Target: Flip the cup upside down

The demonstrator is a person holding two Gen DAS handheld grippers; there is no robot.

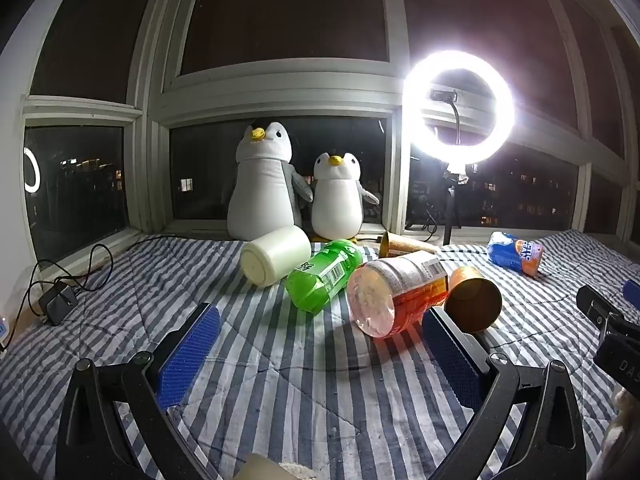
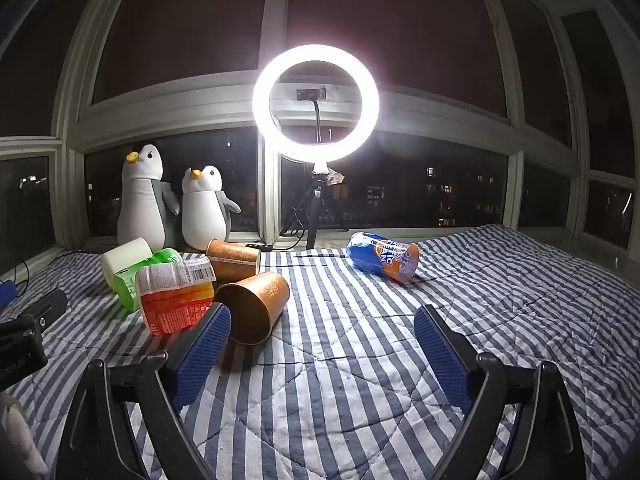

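Several cups lie on their sides on a striped quilt [image 1: 304, 380]. A white cup [image 1: 276, 255] rests nearest the penguins, also visible as white cup [image 2: 126, 258]. A gold-brown cup [image 1: 474, 300] lies with its mouth toward me; in the right wrist view that gold-brown cup [image 2: 254, 307] sits just past the left fingertip. A second gold cup [image 2: 234, 258] lies behind it. My left gripper [image 1: 320, 344] stands open, empty, short of the pile. My right gripper [image 2: 322, 344] is open over bare quilt.
A green bottle [image 1: 324, 276], an orange-labelled bottle [image 1: 396, 298] and a blue-orange bottle [image 2: 382, 256] lie on the quilt. Two plush penguins [image 1: 296, 184] and a lit ring light [image 2: 316, 102] on a tripod stand at the window. A charger and cables [image 1: 58, 304] lie far left.
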